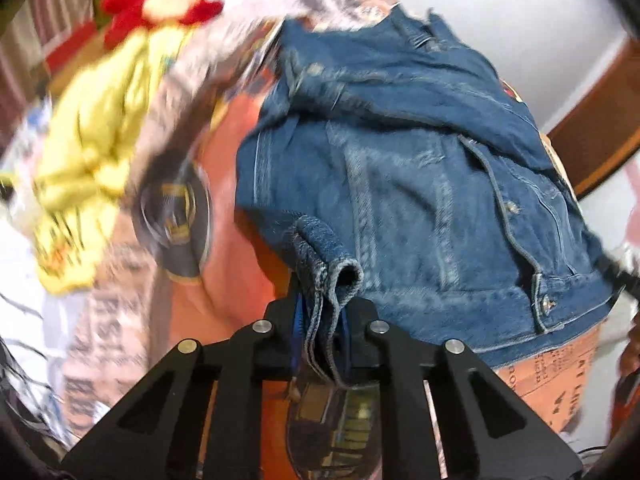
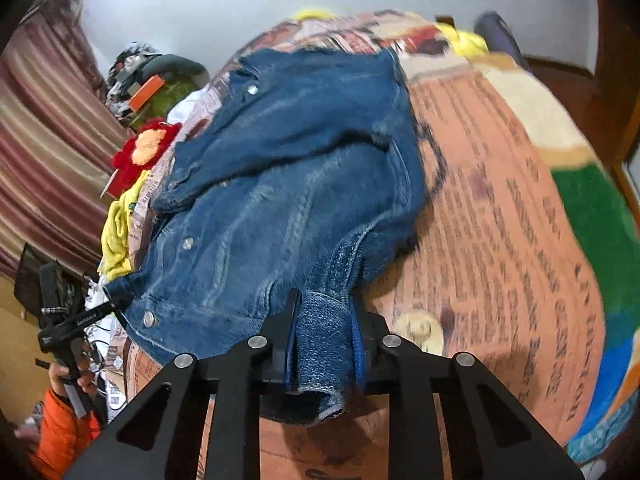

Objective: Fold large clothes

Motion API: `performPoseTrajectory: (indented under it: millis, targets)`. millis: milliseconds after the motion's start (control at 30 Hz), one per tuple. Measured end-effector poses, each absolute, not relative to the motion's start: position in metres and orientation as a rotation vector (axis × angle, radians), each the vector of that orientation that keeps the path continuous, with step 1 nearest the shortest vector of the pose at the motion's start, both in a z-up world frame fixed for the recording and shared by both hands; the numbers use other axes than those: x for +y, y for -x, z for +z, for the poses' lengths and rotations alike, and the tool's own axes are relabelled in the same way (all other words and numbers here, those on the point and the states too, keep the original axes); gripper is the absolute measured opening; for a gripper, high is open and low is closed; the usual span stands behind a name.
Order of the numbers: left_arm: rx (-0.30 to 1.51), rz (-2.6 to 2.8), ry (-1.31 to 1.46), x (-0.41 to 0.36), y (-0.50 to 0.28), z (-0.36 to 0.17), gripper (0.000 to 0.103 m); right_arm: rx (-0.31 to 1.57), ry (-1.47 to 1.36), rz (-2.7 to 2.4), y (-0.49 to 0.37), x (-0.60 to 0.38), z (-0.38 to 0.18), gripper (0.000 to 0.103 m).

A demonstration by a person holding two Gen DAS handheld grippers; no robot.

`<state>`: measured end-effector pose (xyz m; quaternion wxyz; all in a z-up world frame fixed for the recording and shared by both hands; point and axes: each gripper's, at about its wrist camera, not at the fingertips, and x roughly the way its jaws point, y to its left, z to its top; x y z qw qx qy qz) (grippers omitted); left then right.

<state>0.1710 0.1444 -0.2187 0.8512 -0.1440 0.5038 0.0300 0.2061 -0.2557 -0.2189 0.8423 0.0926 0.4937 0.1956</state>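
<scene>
A blue denim jacket (image 1: 400,168) lies bunched on an orange printed bedspread (image 1: 232,280). My left gripper (image 1: 322,312) is shut on a cuffed edge of the jacket (image 1: 332,276), which hangs between its jaws. In the right wrist view the same jacket (image 2: 288,168) spreads over the bed (image 2: 500,240). My right gripper (image 2: 326,320) is shut on another denim cuff (image 2: 324,340). The left gripper also shows in the right wrist view (image 2: 116,304), at the jacket's lower left corner.
A yellow garment (image 1: 92,152) and a red and cream knitted piece (image 1: 160,8) lie at the bed's left side. Striped curtains (image 2: 44,140) hang at left. A green and blue blanket (image 2: 600,216) lies at right. A brown wooden frame (image 1: 592,140) stands beyond the bed.
</scene>
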Motion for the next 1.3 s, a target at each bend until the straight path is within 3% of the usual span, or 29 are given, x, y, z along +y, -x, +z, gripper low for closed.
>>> performPoseTrajectory:
  millis: [467,700,867,1033,1300]
  targets:
    - [0.800,0.016,0.215,0.149,-0.236,-0.112,0.012,0.840,-0.048,0.450,-0.281,-0.224,-0.146,0.017]
    - [0.722,0.033,0.300,0.179,-0.292,-0.088,0.012,0.763,-0.069,0.408,-0.354,-0.221,-0.117,0.017]
    - [0.725,0.091,0.338,0.190,-0.350,-0.093,0.012,0.734,-0.056,0.356,-0.415,-0.208,-0.115,0.016]
    - [0.769,0.136,0.331,0.193,-0.412,-0.114,0.012,0.796,-0.013,0.287,-0.482,-0.192,-0.147,0.016]
    - [0.928,0.208,0.367,0.212,-0.477,-0.189,0.012,0.887,-0.040,0.242,-0.541,-0.192,-0.209,0.017]
